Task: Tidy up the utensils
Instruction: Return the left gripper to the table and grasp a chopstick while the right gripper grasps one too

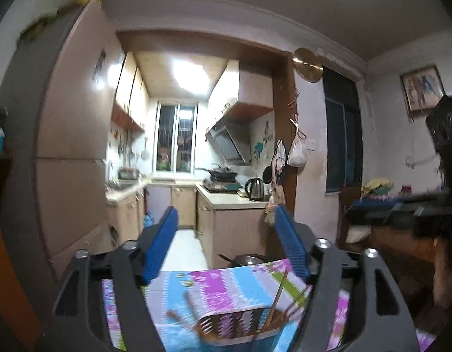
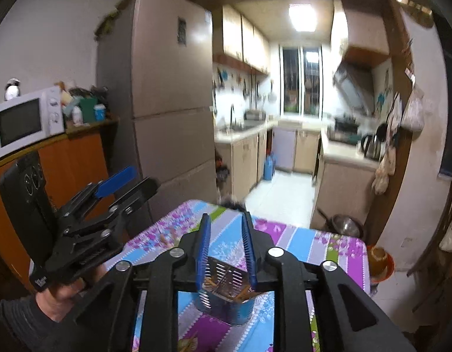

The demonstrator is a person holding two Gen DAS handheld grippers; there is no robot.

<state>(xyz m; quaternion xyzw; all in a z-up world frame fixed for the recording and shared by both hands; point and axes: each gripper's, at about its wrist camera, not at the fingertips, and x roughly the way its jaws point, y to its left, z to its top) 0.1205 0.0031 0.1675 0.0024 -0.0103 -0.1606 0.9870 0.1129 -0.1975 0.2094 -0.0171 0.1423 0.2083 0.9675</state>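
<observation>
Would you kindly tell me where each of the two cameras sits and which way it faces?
Left wrist view: sits on the left gripper, raised over the table, facing the kitchen; its blue fingers stand wide apart, and the right gripper enters at the right edge.
Right wrist view: sits on the right gripper, tilted down at the utensil holder between its fingers; the left gripper and hand show at left.
Shared: flowered table, utensil holder, fridge, kettle.
</observation>
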